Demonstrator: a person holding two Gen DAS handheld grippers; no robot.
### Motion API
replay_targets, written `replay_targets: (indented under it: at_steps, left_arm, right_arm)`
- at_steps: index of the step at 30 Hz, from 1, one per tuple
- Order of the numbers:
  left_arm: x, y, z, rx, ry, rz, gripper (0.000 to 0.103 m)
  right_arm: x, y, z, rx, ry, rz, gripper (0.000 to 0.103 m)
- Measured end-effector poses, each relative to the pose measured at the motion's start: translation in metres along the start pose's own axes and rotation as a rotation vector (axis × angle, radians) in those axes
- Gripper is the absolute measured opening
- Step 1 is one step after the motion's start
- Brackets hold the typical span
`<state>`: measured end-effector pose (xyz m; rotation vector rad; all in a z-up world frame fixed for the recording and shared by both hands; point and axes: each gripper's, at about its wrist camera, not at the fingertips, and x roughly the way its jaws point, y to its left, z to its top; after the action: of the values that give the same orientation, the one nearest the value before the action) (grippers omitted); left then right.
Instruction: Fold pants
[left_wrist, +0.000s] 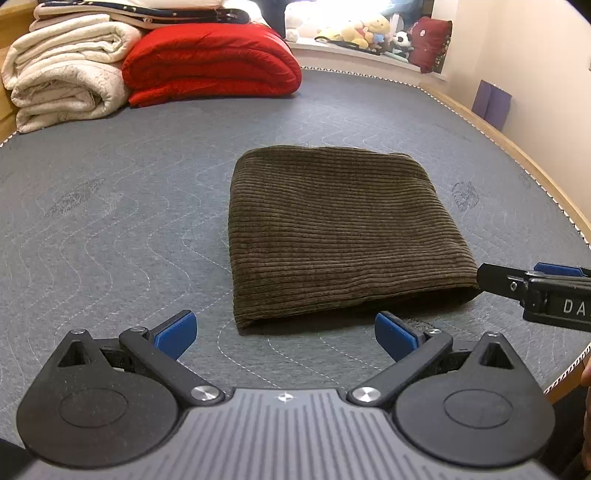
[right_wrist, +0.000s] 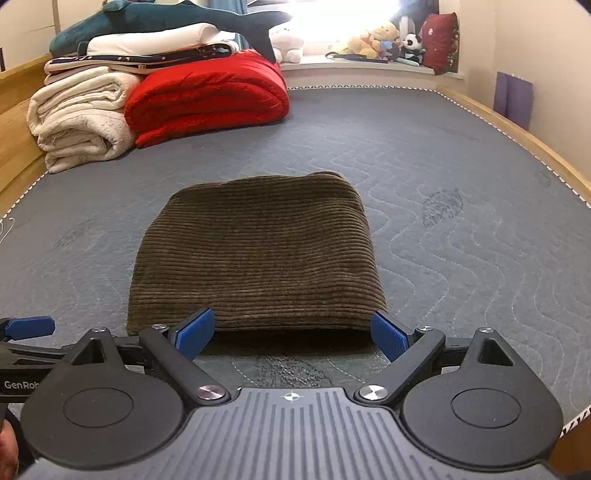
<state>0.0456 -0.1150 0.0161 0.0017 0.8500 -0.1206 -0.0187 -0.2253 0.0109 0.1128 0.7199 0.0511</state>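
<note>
The dark brown corduroy pants (left_wrist: 340, 232) lie folded into a compact rectangle on the grey quilted mattress (left_wrist: 110, 221); they also show in the right wrist view (right_wrist: 258, 254). My left gripper (left_wrist: 286, 334) is open and empty, just short of the near folded edge and a little left of it. My right gripper (right_wrist: 293, 332) is open and empty, its blue pads at the near edge of the pants without gripping. The right gripper also shows at the right edge of the left wrist view (left_wrist: 535, 284).
Folded cream blankets (left_wrist: 66, 77) and a red quilt (left_wrist: 210, 62) are stacked at the far left of the mattress. A plush shark (right_wrist: 166, 18) lies on top. Stuffed toys (right_wrist: 384, 40) sit on the window ledge. The wooden bed frame (left_wrist: 517, 147) runs along the right.
</note>
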Motion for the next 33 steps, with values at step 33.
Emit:
replay_targets:
  at_steps: [33]
  left_arm:
    - [0.01,-0.006,0.0,0.025,-0.004,-0.022,0.103]
  right_arm:
    - [0.0,0.0,-0.001,-0.038,0.001,0.0,0.092]
